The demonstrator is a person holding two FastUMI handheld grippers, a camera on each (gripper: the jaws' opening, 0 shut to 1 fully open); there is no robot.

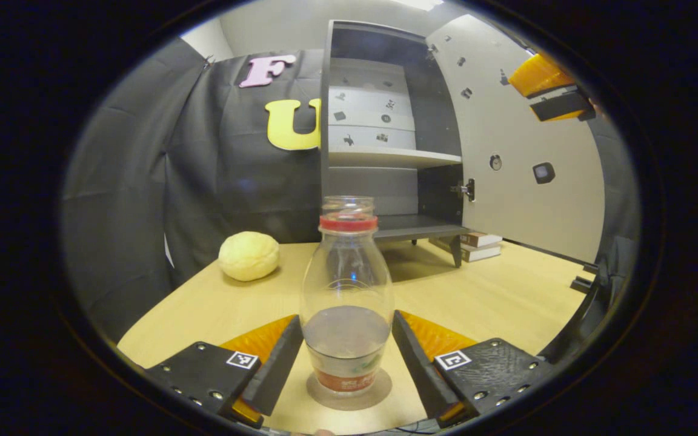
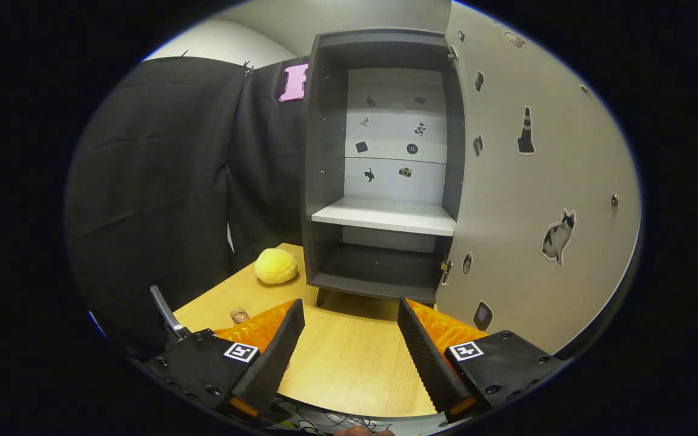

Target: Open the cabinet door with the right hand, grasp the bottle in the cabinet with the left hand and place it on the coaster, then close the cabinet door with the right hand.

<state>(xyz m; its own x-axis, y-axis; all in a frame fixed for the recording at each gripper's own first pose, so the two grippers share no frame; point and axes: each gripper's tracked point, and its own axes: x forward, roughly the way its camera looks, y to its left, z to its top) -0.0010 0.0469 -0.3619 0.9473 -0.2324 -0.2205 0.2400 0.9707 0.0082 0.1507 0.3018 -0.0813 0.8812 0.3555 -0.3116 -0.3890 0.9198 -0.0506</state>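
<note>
A: Two tongs in play. Left tongs (image 1: pixel 347 357) sit either side of the bottle (image 1: pixel 347 290), fingers close on its lower body; whether both press on it I can't tell.
B: Bottle location?
A: Upright on the coaster (image 1: pixel 349 396), on the counter (image 1: pixel 506 297), at 6 o'clock in the left gripper view. Cabinet (image 1: pixel 385 151) at 12, door (image 1: pixel 525 157) swung wide at 2.
B: Step in hand?
A: Release, I judge. Spread the fingers evenly, back straight out, don't clip the bottle; little liquid in it, so it likely tips easily.
B: Right tongs?
A: Right tongs (image 2: pixel 351 357) apart, holding nothing, cabinet (image 2: pixel 379 181) at 12 and door (image 2: pixel 537 181) at 3 in the right gripper view. Next, push the door's outer edge round to shut it.
B: Writing?
A: Bottle label too blurred to read. Door carries stickers, a cat (image 2: pixel 558 236) and a cone (image 2: pixel 525 130), no words. Yellow ball (image 1: pixel 248 255) at 10, unmarked.
</note>
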